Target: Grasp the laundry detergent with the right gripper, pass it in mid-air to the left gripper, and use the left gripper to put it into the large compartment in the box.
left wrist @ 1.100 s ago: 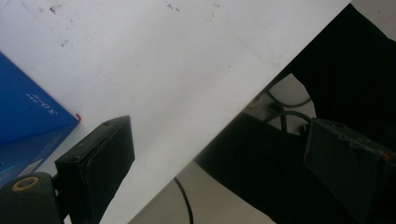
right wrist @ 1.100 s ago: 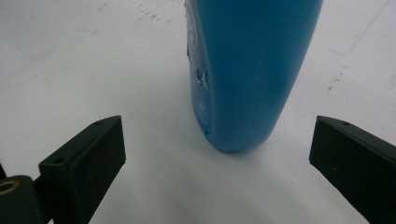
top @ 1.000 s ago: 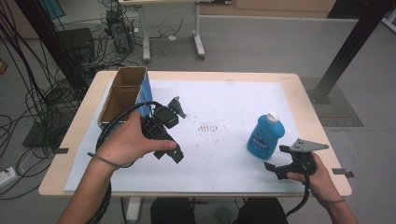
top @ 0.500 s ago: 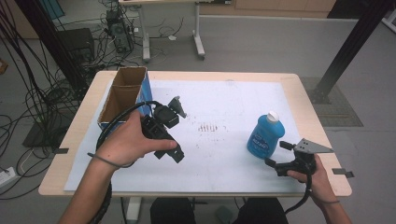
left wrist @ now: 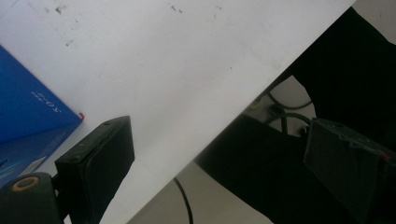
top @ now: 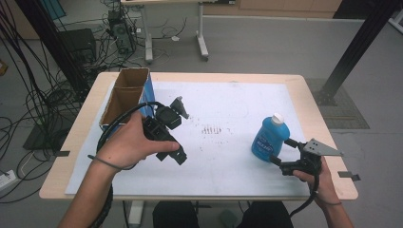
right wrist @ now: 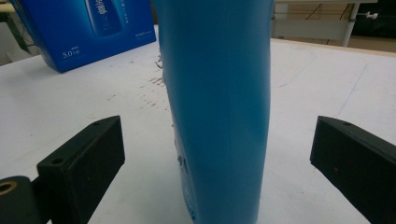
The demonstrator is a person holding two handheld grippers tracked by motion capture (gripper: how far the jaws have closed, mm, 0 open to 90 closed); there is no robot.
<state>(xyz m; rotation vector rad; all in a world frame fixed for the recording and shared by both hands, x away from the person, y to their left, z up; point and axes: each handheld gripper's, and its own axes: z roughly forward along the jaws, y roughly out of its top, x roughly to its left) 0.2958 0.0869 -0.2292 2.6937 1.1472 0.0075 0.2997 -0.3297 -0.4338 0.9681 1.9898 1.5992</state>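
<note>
— So, have we closed in on the bottle [top: 269,138]?
— Yes; our right gripper [top: 281,151] has slid forward, jaws apart either side of it, not yet touching. It stands upright at the table's [top: 228,78] right.
— And the left gripper [top: 179,105]?
— Unmoved beside the box [top: 124,95], jaws apart.

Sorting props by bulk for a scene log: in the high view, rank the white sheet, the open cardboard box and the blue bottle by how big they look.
1. White sheet, covering most of the tabletop.
2. Cardboard box.
3. Blue bottle, noticeably smaller than the box.
</note>
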